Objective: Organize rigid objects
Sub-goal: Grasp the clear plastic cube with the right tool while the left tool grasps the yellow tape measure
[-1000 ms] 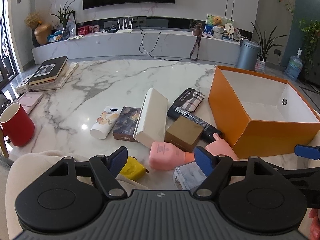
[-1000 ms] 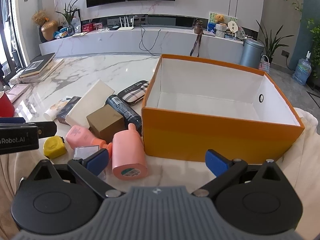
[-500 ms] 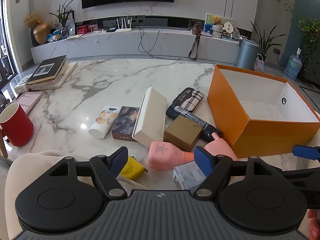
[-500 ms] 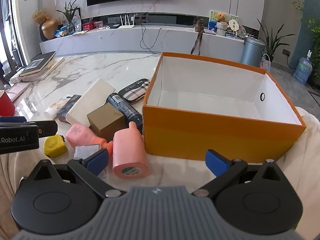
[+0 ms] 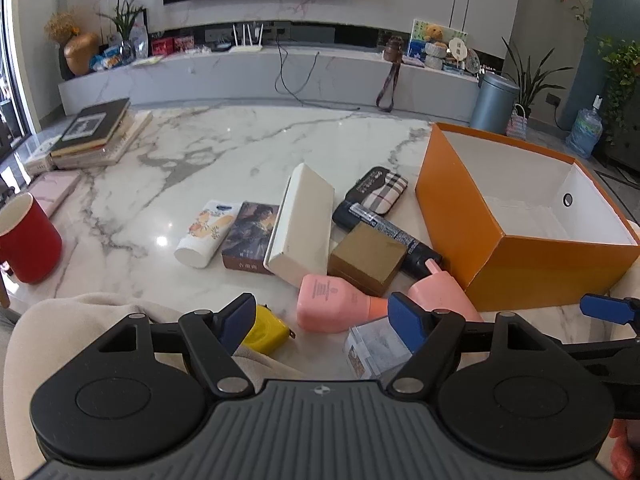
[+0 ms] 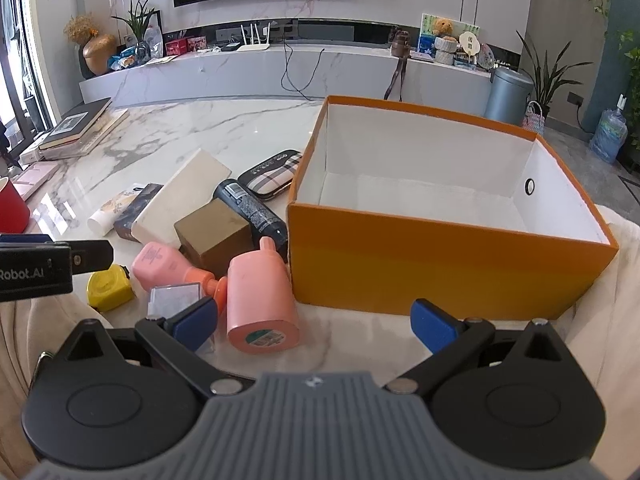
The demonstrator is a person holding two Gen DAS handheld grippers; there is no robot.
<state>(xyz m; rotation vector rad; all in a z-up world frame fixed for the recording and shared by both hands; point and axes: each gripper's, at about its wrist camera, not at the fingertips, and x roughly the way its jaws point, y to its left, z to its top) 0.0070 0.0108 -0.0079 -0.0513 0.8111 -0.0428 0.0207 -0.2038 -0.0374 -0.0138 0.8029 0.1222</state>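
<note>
Ahead of my right gripper (image 6: 314, 320), whose fingers stand spread wide and hold nothing, the orange box (image 6: 436, 256) sits on the marble surface (image 5: 240, 148) with its interior bare. My left gripper (image 5: 322, 318) is likewise spread and empty, fingers apart over the near edge of the clutter.

Count of loose items beyond the left fingers: two pink bottles, one (image 5: 334, 304) lying flat and one (image 6: 260, 304) base toward me just beside the box; one brown box (image 5: 366, 258); one white box (image 5: 302, 224); one dark cylinder (image 5: 386, 232); one plaid case (image 5: 378, 190); one book (image 5: 250, 236); one white tube (image 5: 206, 232); one yellow tape measure (image 5: 266, 326); one clear packet (image 5: 374, 346).

Judgement: nothing is packed yet. I recommend starting with the pink bottle nearest the right fingers, closing across its round body, not the neck, then lifting clear of the box wall before lowering inside. Neighbours touch; approach straight to avoid nudging them.
</note>
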